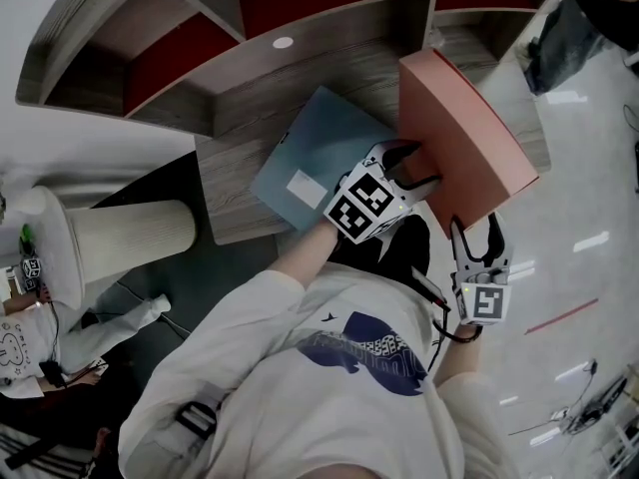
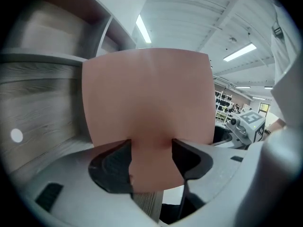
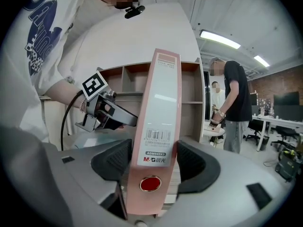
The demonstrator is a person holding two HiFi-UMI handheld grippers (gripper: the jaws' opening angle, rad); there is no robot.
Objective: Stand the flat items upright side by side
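A pink lever-arch binder stands on edge, tilted, on the wooden desk top. My right gripper is shut on its near end, with the labelled spine between the pads. My left gripper is open, and its fingertips rest by the binder's broad pink face, which fills the left gripper view. A blue-grey folder lies flat on the desk, left of the binder and partly under my left hand. The left gripper also shows in the right gripper view, beside the binder.
A wooden shelf unit with red-backed compartments rises behind the desk. A pale round pedestal stands left of it. Two people stand off to the right near a small table. The desk edge runs close under the binder.
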